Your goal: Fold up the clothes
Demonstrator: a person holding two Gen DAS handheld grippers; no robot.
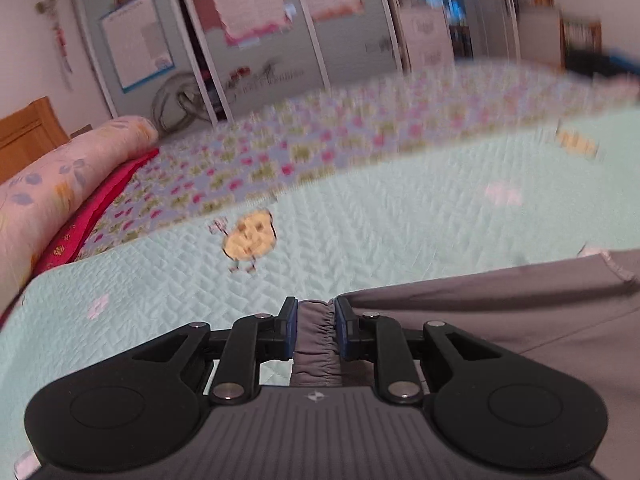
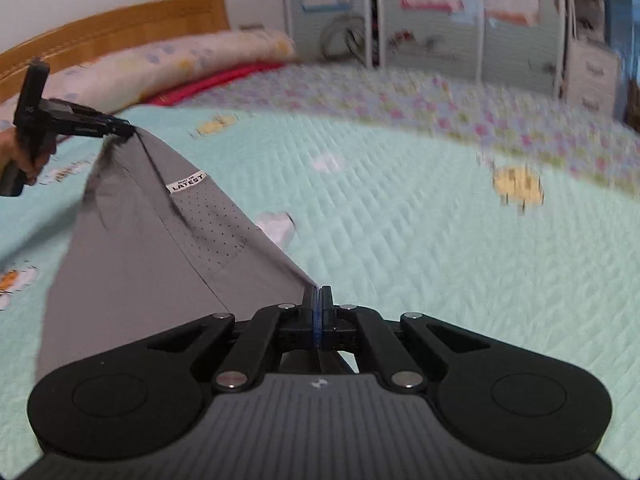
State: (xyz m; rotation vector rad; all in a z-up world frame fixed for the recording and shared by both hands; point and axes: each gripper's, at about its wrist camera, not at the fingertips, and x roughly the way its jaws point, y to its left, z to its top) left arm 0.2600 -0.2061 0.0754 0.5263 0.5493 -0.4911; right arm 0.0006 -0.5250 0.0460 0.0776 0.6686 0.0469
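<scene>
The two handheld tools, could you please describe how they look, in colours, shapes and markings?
Both match. The left tool and right tool each have a ribbed dark-grey body with a small white logo, two rounded black lobes with circular insets, black linkage arms on silver pins, and black fingers faced with blue pads. Side-on in the right view, the left tool shows a black pistol-style handle.

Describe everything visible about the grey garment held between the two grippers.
The grey garment looks like thin, smooth sportswear in plain grey. It has a gathered elastic band, a perforated panel of small holes, and a white label reading LATEST. It hangs stretched in the air above the mint quilted bedspread. The left gripper pinches the gathered band and the right gripper clamps a thin edge, jaws nearly together. Its lower part drapes out of view, so whether it touches the bed cannot be told.
</scene>
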